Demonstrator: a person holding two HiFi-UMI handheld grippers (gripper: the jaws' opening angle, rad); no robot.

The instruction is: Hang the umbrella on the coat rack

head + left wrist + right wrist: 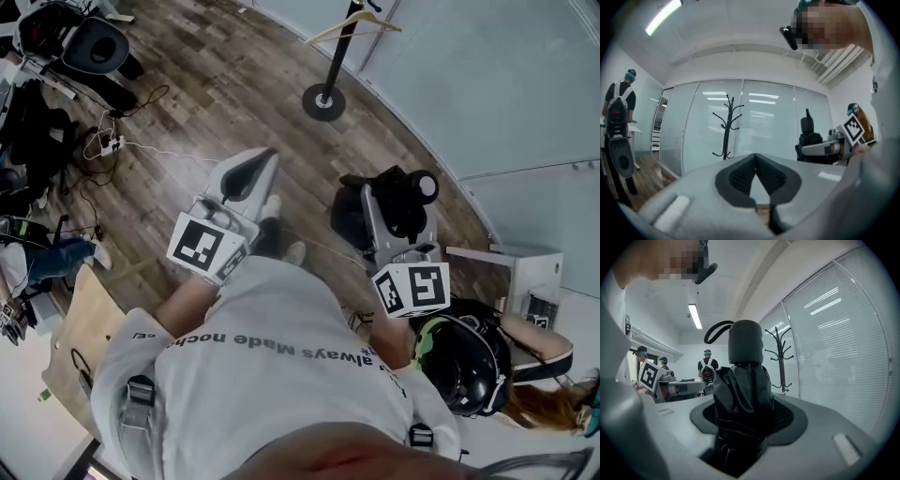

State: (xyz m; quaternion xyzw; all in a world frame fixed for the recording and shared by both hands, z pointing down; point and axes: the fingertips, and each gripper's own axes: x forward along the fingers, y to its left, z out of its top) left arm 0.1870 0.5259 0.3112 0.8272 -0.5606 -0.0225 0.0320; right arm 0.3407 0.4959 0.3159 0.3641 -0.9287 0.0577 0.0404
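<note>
A folded black umbrella (740, 399) stands upright between the jaws of my right gripper (743, 427), which is shut on its fabric. Its grey handle (745, 341) and a strap loop stick up above the jaws. In the head view the umbrella (394, 192) and right gripper (398, 227) are right of centre. The black coat rack (323, 98) stands ahead by the glass wall, with a wooden hanger (354, 26) on it. It also shows as the rack (727, 126) and the rack (780, 357) in the gripper views. My left gripper (268, 156), seen as (755, 158), is shut and holds nothing.
A glass wall with blinds (834, 343) runs along the right. Chairs, bags and cables (103, 145) lie on the wood floor at the left. A white cabinet (525, 267) and a person in a black helmet (464, 361) are close at the right. Other people (708, 369) stand further back.
</note>
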